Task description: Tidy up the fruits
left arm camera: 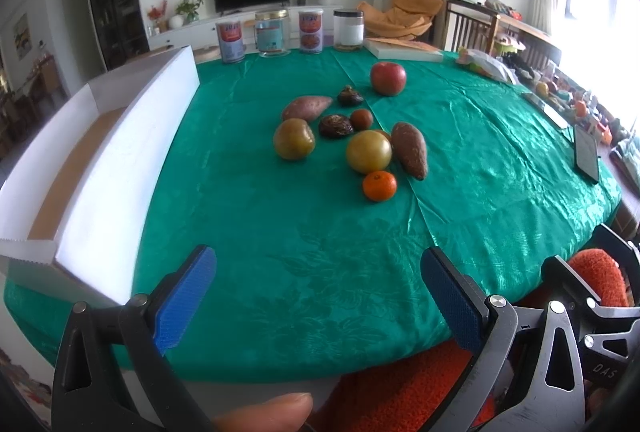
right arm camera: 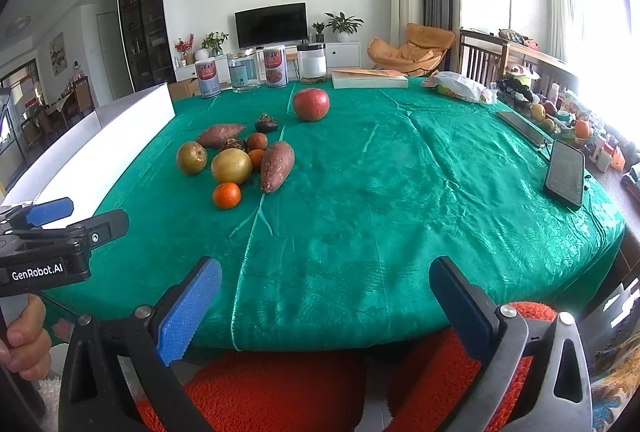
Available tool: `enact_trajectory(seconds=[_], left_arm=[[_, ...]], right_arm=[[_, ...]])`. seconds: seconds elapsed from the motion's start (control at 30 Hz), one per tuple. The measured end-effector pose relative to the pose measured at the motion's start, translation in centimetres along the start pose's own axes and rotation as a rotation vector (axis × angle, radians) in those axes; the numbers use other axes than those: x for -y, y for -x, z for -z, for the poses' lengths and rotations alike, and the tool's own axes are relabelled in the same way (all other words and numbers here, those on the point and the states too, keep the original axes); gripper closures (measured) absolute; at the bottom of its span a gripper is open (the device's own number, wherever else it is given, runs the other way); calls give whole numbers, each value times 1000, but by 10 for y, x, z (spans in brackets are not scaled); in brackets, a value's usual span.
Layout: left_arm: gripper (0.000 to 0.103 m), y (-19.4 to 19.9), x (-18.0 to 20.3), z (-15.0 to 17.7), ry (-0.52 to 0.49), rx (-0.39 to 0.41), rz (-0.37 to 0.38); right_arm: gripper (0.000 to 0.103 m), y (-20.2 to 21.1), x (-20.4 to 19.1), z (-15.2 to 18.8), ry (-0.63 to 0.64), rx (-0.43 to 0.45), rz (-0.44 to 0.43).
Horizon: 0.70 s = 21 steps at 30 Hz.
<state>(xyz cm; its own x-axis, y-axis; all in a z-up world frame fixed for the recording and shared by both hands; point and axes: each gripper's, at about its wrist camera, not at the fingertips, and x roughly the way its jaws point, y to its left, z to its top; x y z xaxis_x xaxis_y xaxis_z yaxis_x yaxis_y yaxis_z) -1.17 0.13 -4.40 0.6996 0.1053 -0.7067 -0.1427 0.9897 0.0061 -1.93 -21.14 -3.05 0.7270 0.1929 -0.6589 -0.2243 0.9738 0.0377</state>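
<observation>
Left gripper (left arm camera: 318,296) gapes empty, tangerine (left arm camera: 379,185) ahead, box (left arm camera: 120,159) perhaps empty.

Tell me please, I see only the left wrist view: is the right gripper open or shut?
Observer: Open. The right gripper has its blue pads wide apart and holds nothing. It is above the near edge of the green tablecloth.
Operator: Is something hidden behind the yellow-green fruit next to the mandarin?
Observer: Yes. A small orange fruit sits between that yellow-green fruit and the near sweet potato.
Operator: How does my left gripper look from outside?
Observer: The left gripper points toward the white box, and a hand grips its handle below.
</observation>
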Motion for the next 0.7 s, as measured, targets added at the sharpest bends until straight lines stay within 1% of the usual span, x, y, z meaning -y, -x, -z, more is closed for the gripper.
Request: enact_trajectory(seconds=[0.13, 0.2, 0.27, 0.7], left_arm=[[1, 0, 0, 0, -1, 1, 0], [1, 0, 0, 0, -1, 0, 1], [1, 0, 0, 0, -1, -1, 0], [1, -1, -1, 1, 0, -3, -1]], right_arm=[[0, 0, 1, -1, -15, -23, -11], [0, 0, 1, -1, -10, -2, -9], [0, 0, 1, -1, -9, -17, -9], [0, -1, 2, -1, -17, -8, -17]])
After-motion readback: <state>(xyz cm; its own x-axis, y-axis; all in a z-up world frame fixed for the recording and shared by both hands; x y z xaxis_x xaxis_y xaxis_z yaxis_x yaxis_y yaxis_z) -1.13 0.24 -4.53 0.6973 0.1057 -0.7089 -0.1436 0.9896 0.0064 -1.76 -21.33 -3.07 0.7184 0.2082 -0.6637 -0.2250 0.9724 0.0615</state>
